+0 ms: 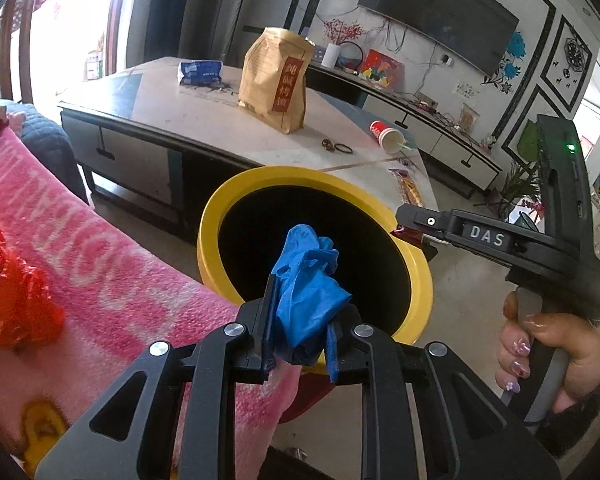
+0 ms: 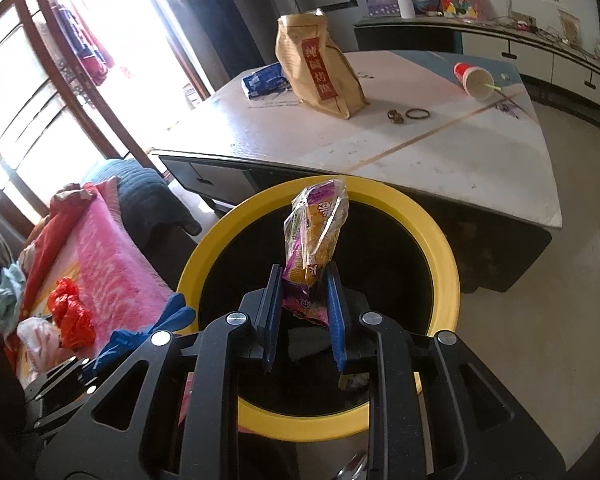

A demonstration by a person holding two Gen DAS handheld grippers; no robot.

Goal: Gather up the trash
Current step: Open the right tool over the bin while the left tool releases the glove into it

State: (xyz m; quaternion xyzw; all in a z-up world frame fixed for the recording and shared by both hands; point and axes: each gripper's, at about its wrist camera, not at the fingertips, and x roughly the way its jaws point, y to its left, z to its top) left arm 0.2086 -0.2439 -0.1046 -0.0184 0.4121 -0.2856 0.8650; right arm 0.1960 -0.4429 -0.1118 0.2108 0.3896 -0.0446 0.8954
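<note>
Black bin (image 2: 204,256) interior hides its contents; left tongs (image 1: 300,320) clench a blue glove (image 1: 306,280), right tongs (image 2: 302,300) a snack wrapper (image 2: 316,232).

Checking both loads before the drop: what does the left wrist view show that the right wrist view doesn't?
Only the left wrist view shows the crumpled blue glove fully, clamped in the left gripper, plus the person's hand on the right gripper's handle and the wall TV.

Only the right wrist view shows the snack wrapper clearly, clamped in the right gripper.

Both show the yellow bin, the brown paper bag, the tipped red cup and the pink blanket.
</note>
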